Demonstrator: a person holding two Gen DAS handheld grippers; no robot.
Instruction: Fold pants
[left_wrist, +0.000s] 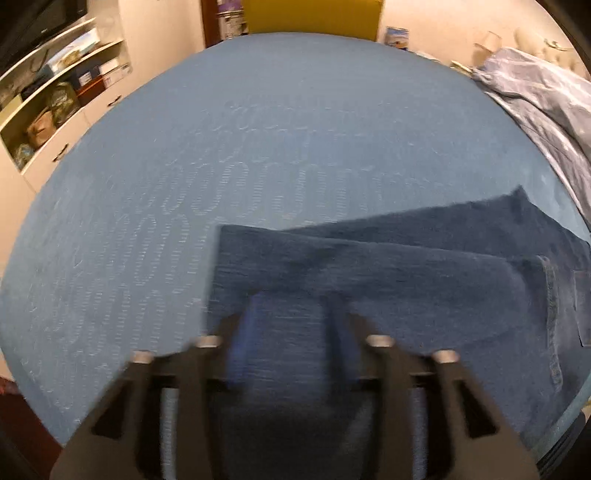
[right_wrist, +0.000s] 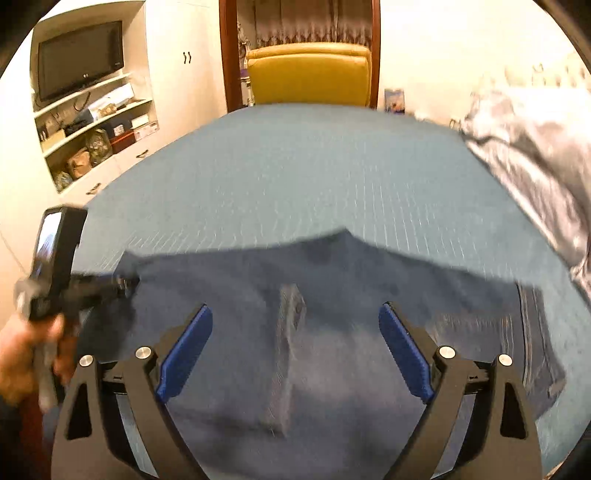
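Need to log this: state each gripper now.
Left gripper: open, holding nothing, above the jeans.
Right gripper: open wide, holding nothing.

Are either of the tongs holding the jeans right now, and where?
No. The right tongs stand wide open above the jeans; the left tongs are open too, gripping nothing.

I am counting one pair of dark blue pants (right_wrist: 295, 332) lying on one blue-covered table (right_wrist: 295, 166). I am seeing one pale crumpled garment (right_wrist: 535, 177) at its far right edge, one yellow chair (right_wrist: 310, 77) behind it, and one television (right_wrist: 79, 59) over three shelves (right_wrist: 92, 114). I am working two grippers, the left gripper (left_wrist: 291, 325) and the right gripper (right_wrist: 295, 332).
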